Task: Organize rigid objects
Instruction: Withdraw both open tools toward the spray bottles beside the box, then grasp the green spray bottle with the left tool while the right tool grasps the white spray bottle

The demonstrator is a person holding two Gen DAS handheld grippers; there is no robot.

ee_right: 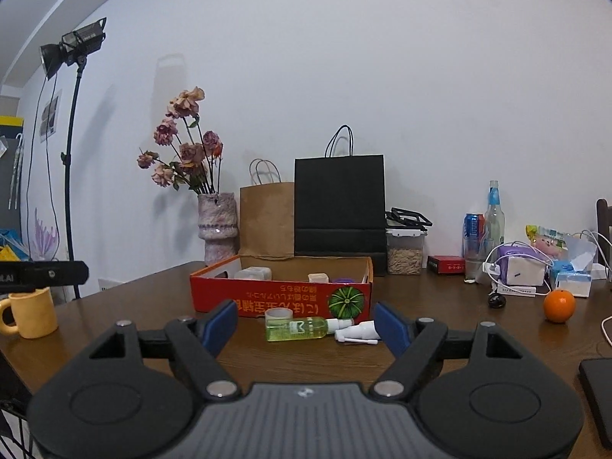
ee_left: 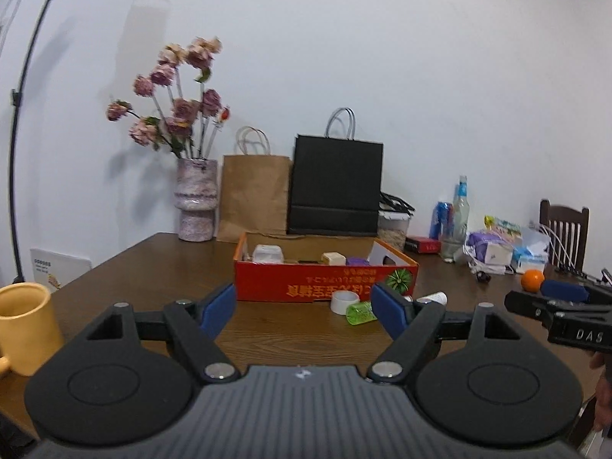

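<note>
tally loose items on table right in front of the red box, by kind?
Tape roll: 1
Green spray bottle: 1
White nozzle bottle: 1
Total: 3, all lying in front of the red box.

A plain white wall (ee_right: pixel 382 76) is filling the background behind a dark wooden table (ee_right: pixel 298 355). At the left, a studio light (ee_right: pixel 72 46) is standing on a black stand (ee_right: pixel 69 191). A dark wooden chair (ee_left: pixel 562 233) is sitting at the table's right end. Soft shadows are falling on the wall behind the dried flowers (ee_left: pixel 176 95).
</note>
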